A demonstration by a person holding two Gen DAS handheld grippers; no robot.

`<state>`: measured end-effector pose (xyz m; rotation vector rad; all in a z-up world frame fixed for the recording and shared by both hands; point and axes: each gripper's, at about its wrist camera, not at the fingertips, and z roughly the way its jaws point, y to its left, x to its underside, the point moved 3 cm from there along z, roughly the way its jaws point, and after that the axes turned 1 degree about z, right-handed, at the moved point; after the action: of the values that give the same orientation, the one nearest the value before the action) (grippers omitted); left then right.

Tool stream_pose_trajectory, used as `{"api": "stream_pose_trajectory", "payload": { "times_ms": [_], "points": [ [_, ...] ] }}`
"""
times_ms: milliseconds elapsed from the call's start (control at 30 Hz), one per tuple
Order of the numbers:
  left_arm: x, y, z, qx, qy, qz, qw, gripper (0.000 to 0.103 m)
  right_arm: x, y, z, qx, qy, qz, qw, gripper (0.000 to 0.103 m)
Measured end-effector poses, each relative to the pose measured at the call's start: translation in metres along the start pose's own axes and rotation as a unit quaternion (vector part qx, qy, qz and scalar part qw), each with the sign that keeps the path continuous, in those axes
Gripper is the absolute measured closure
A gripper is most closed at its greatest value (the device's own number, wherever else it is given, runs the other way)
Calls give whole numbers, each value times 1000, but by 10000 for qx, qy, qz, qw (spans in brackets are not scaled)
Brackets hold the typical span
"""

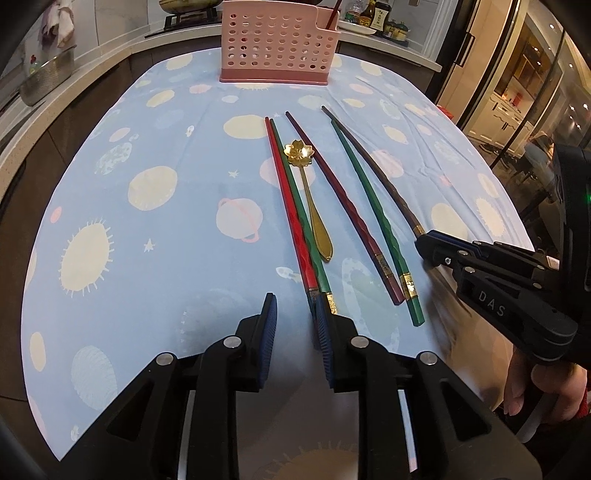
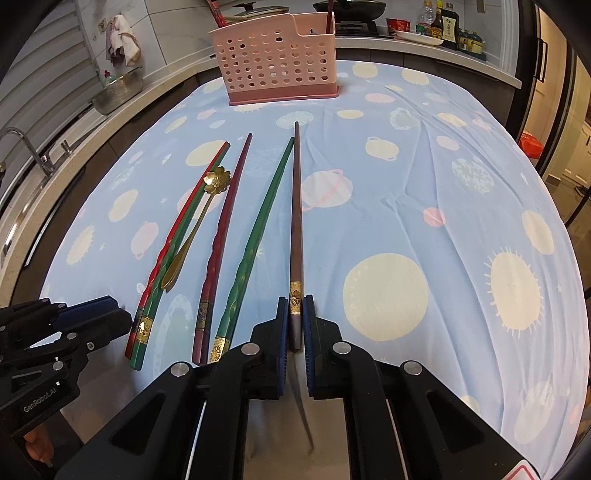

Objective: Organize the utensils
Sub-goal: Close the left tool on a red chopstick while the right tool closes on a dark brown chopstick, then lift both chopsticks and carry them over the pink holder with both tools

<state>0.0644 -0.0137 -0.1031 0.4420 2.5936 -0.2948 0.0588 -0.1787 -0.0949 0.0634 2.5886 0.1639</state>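
Note:
Several chopsticks lie on the blue tablecloth [image 1: 147, 288]: a red and green pair [image 1: 295, 221], a dark red one [image 1: 343, 206], a green one [image 1: 376, 221] and a brown one [image 2: 295, 221]. A gold flower-bowl spoon [image 1: 310, 192] lies between them. My right gripper [image 2: 295, 314] is shut on the brown chopstick's handle end, low on the cloth; it also shows in the left wrist view [image 1: 428, 243]. My left gripper [image 1: 295, 314] is open and empty, its right finger beside the red and green pair's handle ends. A pink perforated utensil holder [image 1: 277, 48] stands at the far edge with a chopstick in it.
A kitchen counter runs behind the table with a metal colander [image 1: 48, 77] on the left, a sink tap [image 2: 22, 147], a stove and sauce bottles [image 2: 443, 22] at the back right. The table's edge drops off on the right.

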Motion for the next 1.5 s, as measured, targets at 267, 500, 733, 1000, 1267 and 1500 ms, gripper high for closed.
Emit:
{"api": "stream_pose_trajectory", "payload": {
  "times_ms": [267,500,733,1000,1267,1500],
  "points": [
    [2,-2,7,-3,62,32,10000,78,0,0,0,-1,-3,1,10000,96],
    [7,17,4,-151,99,-188,9997,77,0,0,0,-14,-7,21,10000,96],
    [6,12,5,-250,43,-77,9996,75,-1,0,0,2,-10,-4,10000,96],
    [8,15,4,-179,27,-82,9998,96,0,-1,0,-23,-13,1,10000,96],
    [8,16,-5,-17,7,-175,9998,96,0,-3,-8,-52,-60,31,10000,96],
    [-11,21,-38,0,-427,-253,9988,96,-18,-10,-46,-146,-510,170,9984,96]
  ]
}}
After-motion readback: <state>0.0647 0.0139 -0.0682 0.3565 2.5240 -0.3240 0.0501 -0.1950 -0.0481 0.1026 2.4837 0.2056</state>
